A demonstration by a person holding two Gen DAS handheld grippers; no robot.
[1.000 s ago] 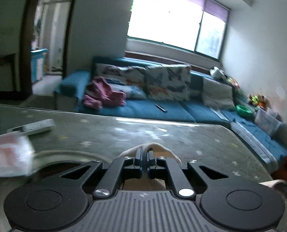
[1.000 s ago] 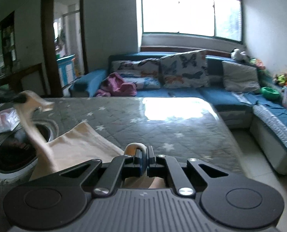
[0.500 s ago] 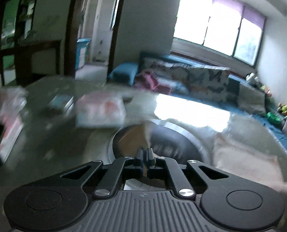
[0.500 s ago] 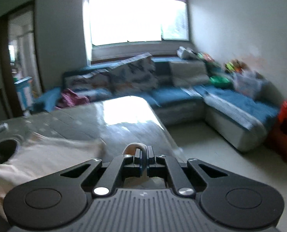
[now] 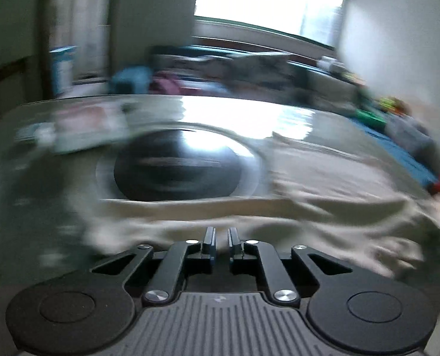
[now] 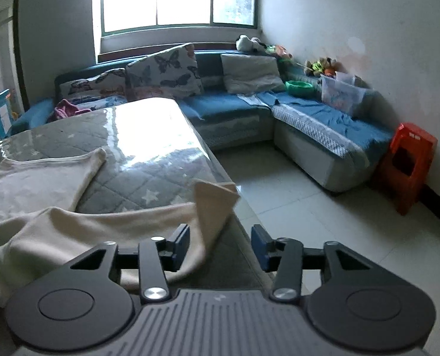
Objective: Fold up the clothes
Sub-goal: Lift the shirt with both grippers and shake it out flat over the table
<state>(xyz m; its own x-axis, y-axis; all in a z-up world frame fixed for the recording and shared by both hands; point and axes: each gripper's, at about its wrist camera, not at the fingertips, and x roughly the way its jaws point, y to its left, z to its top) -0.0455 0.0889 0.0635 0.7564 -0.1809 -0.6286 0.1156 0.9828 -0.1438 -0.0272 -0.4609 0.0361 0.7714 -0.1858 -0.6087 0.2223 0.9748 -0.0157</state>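
Right wrist view: the right gripper (image 6: 220, 244) gapes wide, its 2 fingers holding nothing, above the cream garment (image 6: 80, 228) lying rumpled on the glass-topped table (image 6: 160, 145). Left wrist view, blurred: the left gripper (image 5: 221, 244) is slightly parted, empty, over that garment (image 5: 309, 207); beyond lies a dark round inset (image 5: 175, 169).

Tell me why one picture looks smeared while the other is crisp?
Left wrist view: motion blur smears the cream garment, the dark round inset and the sofa. Right wrist view: sharp, though window glare whitens the table and the fisheye lens bends the walls.
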